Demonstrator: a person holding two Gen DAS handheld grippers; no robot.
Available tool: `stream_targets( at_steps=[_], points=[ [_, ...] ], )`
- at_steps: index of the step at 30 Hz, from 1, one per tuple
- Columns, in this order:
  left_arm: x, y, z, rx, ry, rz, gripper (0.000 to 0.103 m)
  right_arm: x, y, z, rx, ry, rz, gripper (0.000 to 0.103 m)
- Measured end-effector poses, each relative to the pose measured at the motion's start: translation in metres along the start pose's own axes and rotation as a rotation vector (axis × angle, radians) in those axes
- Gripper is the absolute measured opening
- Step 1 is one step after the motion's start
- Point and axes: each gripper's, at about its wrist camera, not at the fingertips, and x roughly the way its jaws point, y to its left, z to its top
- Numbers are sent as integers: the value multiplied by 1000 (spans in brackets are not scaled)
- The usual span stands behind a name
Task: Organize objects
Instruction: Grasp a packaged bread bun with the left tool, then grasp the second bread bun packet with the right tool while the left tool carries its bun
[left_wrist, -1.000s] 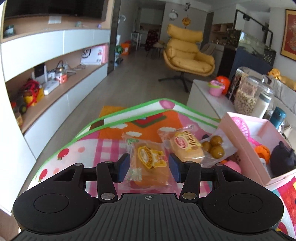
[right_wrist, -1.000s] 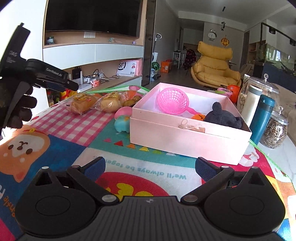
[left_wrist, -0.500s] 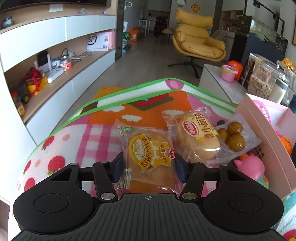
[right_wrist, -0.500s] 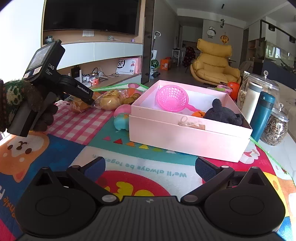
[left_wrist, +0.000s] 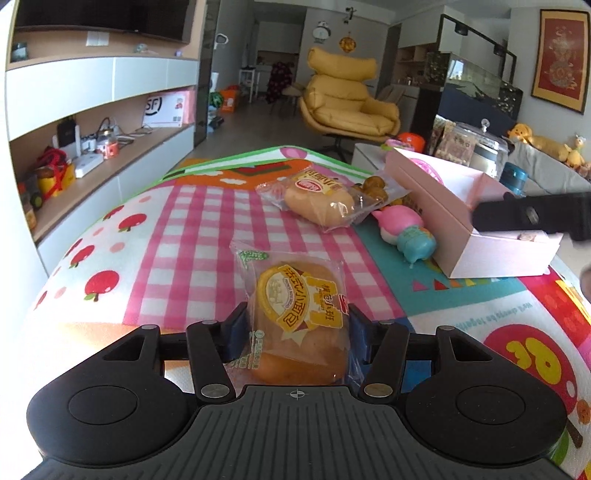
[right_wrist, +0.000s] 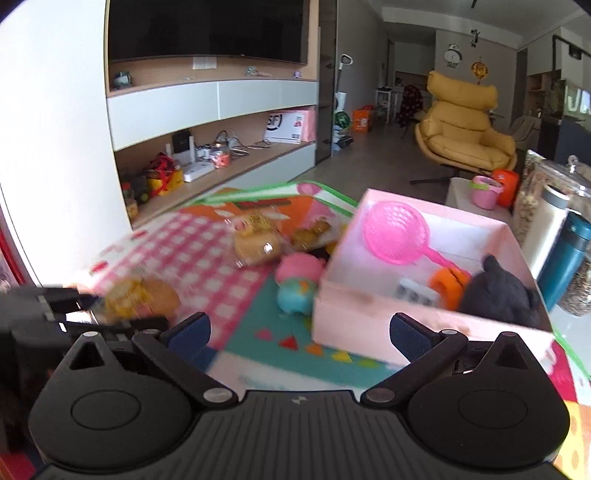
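Note:
My left gripper (left_wrist: 293, 334) is shut on a wrapped bread bun (left_wrist: 295, 314) and holds it above the colourful play mat (left_wrist: 177, 236). The bun also shows blurred in the right wrist view (right_wrist: 140, 299). A second wrapped bun (left_wrist: 319, 199) and a bag of brown balls (left_wrist: 375, 184) lie further back. A pink and teal squishy toy (left_wrist: 406, 232) lies beside the pink box (left_wrist: 491, 254). My right gripper (right_wrist: 299, 328) is open and empty, raised in front of the box (right_wrist: 354, 317), which holds a pink strainer (right_wrist: 397, 238), an orange toy (right_wrist: 448, 280) and a dark plush (right_wrist: 502, 295).
A teal bottle (right_wrist: 567, 254), a white bottle (right_wrist: 550, 221) and glass jars (right_wrist: 580, 291) stand right of the box. A shelf unit (left_wrist: 92, 155) runs along the left. A yellow armchair (left_wrist: 347, 107) stands on the floor beyond the mat.
My left gripper has closed on the bun, lifted it and drawn back from the other snacks. My right gripper has risen and moved forward toward the box, still open.

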Motion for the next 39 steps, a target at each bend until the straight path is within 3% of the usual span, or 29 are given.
stream_targets(
  at_steps=[6, 13, 15, 17, 18, 19, 20, 22, 30, 34, 39],
  points=[
    [-1, 8, -2, -39, -12, -27, 59, 83, 31, 63, -32, 110, -13, 103],
    [0, 10, -2, -40, -13, -28, 59, 168, 60, 77, -170, 201, -126, 102],
    [0, 13, -2, -54, -15, -38, 59, 183, 60, 76, -170, 250, -140, 99],
    [0, 16, -1, -70, -18, -50, 59, 195, 61, 74, -167, 296, -149, 87],
    [0, 17, -2, -76, -19, -54, 59, 194, 63, 73, -179, 285, -161, 86],
    [0, 18, -2, -78, -19, -56, 59, 192, 65, 71, -197, 288, -158, 79],
    [0, 19, -2, -80, -20, -58, 59, 190, 67, 70, -206, 300, -145, 65],
    [0, 20, -2, -82, -20, -59, 59, 180, 72, 69, -209, 313, -138, 56],
    [1, 22, -2, -81, -20, -58, 59, 90, 78, 58, -216, 254, -18, 54],
    [2, 23, -2, -90, -20, -61, 59, 37, 66, 36, -198, 208, -22, 54],
    [2, 19, -1, -79, -11, -56, 59, -5, 36, -10, -112, 246, -43, 54]
  ],
)
